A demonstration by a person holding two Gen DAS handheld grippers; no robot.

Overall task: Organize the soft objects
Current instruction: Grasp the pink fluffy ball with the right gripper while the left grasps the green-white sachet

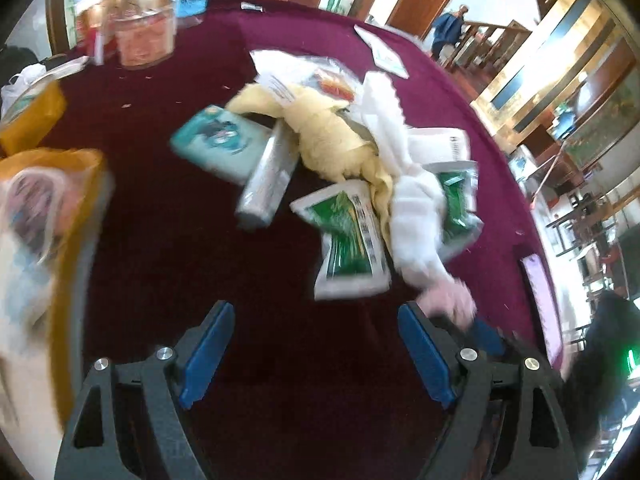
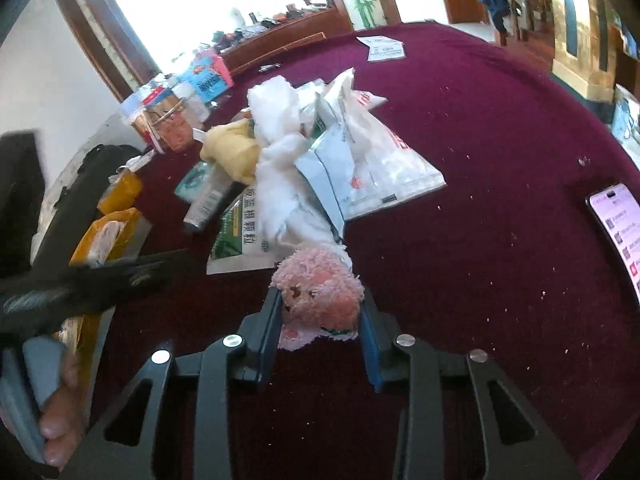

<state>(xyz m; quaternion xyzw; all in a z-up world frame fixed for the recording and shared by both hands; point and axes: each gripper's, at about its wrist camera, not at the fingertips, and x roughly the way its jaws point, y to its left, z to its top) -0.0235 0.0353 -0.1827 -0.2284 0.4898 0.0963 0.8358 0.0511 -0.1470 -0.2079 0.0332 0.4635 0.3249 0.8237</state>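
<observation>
Pressing from both sides, the blue pads of the right gripper (image 2: 320,320) hold a pink plush toy (image 2: 320,296) – it is small, fluffy, with curly pile, a lighter flat part below and a thin green and white band at its lower edge. It sits low over the dark red tablecloth (image 2: 480,200), at the near end of the pile. The left gripper (image 1: 316,344) has its jaws wide apart with only cloth between them; nothing is held there.

Just behind the toy lies a white fluffy cloth (image 2: 280,176), twisted and long, which runs back into the heap. Under it on the left is a green and white sachet (image 2: 240,236) with printed characters, and on the right a big white plastic bag (image 2: 380,168). Farther back there is a pale yellow cloth (image 2: 236,152), a teal packet (image 2: 196,180) and a silvery tube (image 2: 208,204) leaning on it.

The right wrist view alone shows the toy clearly, a phone (image 2: 616,232) with a lit screen at the right edge, and a hand (image 2: 60,400) on the grey handle at the lower left. The left wrist view shows the toy only as a pink blur beside its right finger, but it shows a second green sachet (image 1: 456,200) on the far side of the white cloth, an orange bag (image 1: 60,200) at the left, and a clear jar (image 1: 144,28) with orange contents at the far edge – behind all, a person (image 1: 448,28) stands near wooden stairs
</observation>
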